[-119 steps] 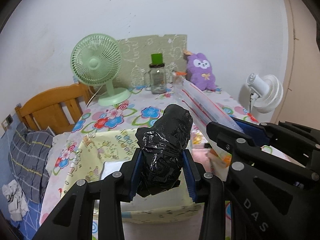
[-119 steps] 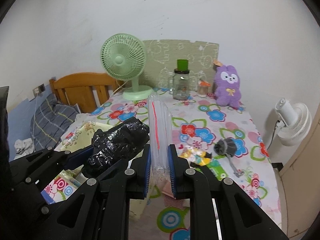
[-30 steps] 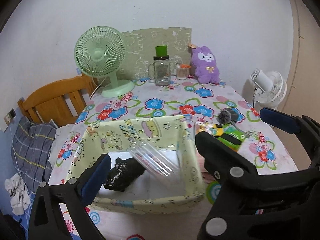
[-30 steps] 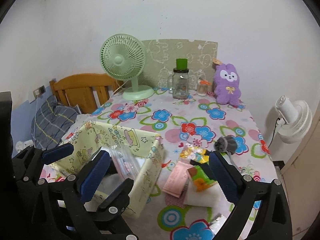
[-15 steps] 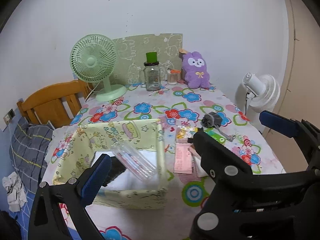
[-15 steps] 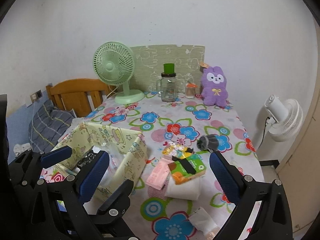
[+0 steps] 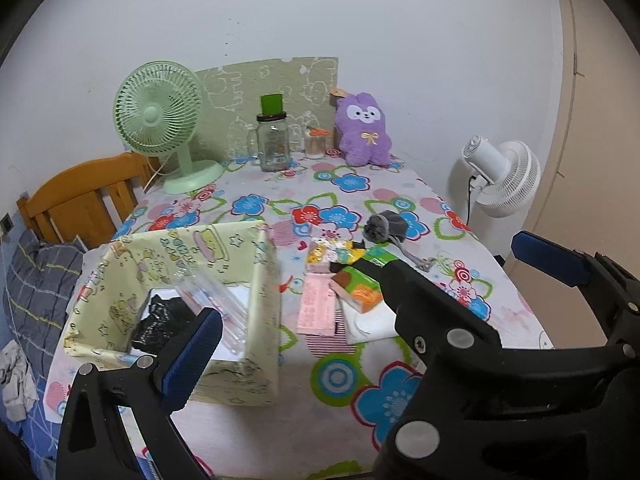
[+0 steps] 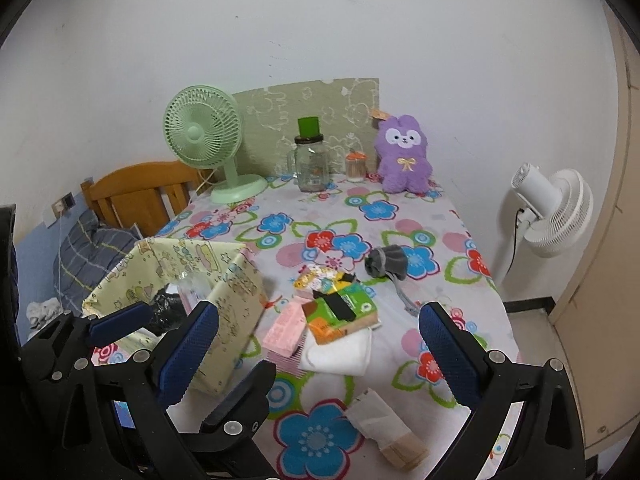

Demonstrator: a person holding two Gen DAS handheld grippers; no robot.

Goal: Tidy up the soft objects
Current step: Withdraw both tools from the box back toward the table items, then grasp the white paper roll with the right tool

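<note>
A green desk fan (image 8: 204,130) stands at the far left of the flowered tabletop (image 8: 420,344), with a glass jar (image 8: 311,170) beside it. A white floor fan (image 8: 558,212) stands off the right edge; a wooden headboard (image 8: 140,192) lies left.

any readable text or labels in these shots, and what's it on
None can be read.
Storage box: printed lettering beside the cartoons, too blurred to read.
Green tissue pack: printing too small to read.
Pink packet: faint print, unreadable.
Glass jar: markings, unreadable.
</note>
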